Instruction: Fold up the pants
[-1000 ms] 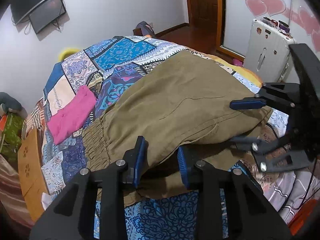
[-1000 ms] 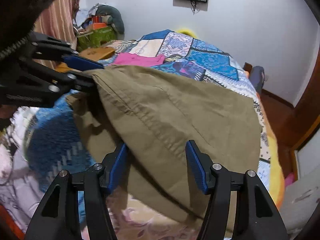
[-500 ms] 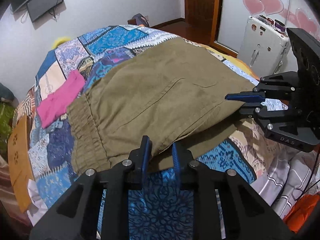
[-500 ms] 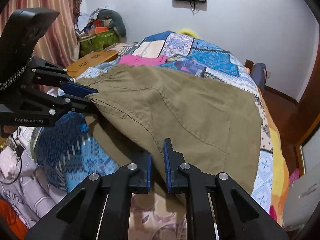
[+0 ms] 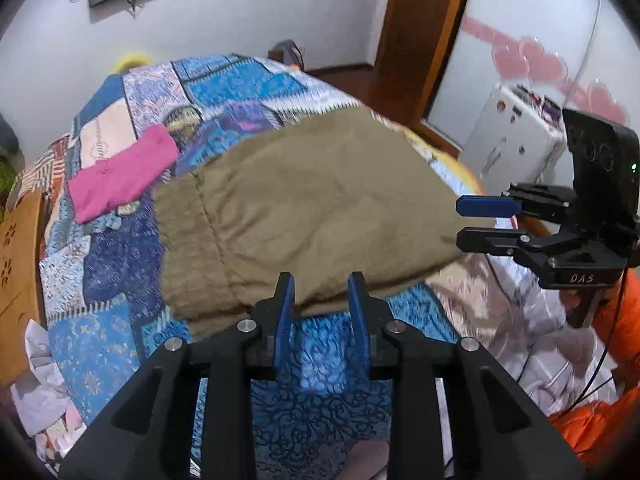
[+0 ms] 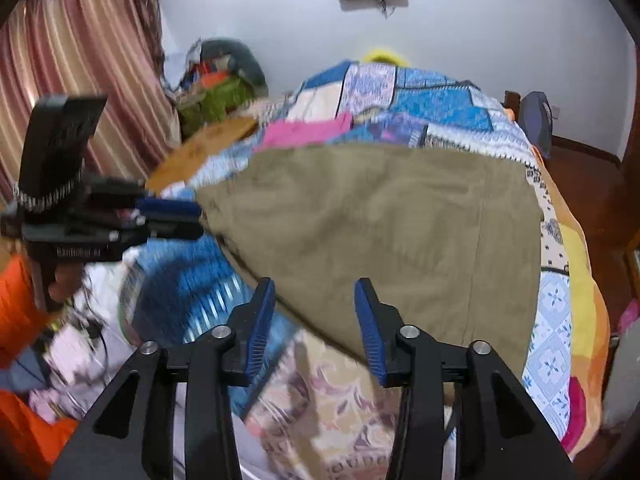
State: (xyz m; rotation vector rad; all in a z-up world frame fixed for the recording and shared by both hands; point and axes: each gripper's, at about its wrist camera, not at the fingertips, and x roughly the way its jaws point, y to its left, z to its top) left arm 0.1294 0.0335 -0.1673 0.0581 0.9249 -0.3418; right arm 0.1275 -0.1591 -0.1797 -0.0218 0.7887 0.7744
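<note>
Olive-khaki pants (image 5: 320, 208) spread flat on the patchwork quilt (image 5: 240, 92) of the bed, already doubled over, elastic waistband (image 5: 188, 248) toward the pink folded garment (image 5: 120, 172), long axis running from that waistband across to the far fold nearest the white suitcase (image 5: 516, 136). Left tongs (image 5: 320, 300) parted, nothing between them, poised just off the near edge of the pants close to the waistband end. Right tongs (image 6: 316, 312) likewise parted and empty, just off the same near edge but at the opposite end. Pants lying ahead of both tongs, long axis crosswise to them. Likely next: another fold, end over end along that axis, either tongs equally near, each to its own corner. Motion blur hiding the finer creases.
</note>
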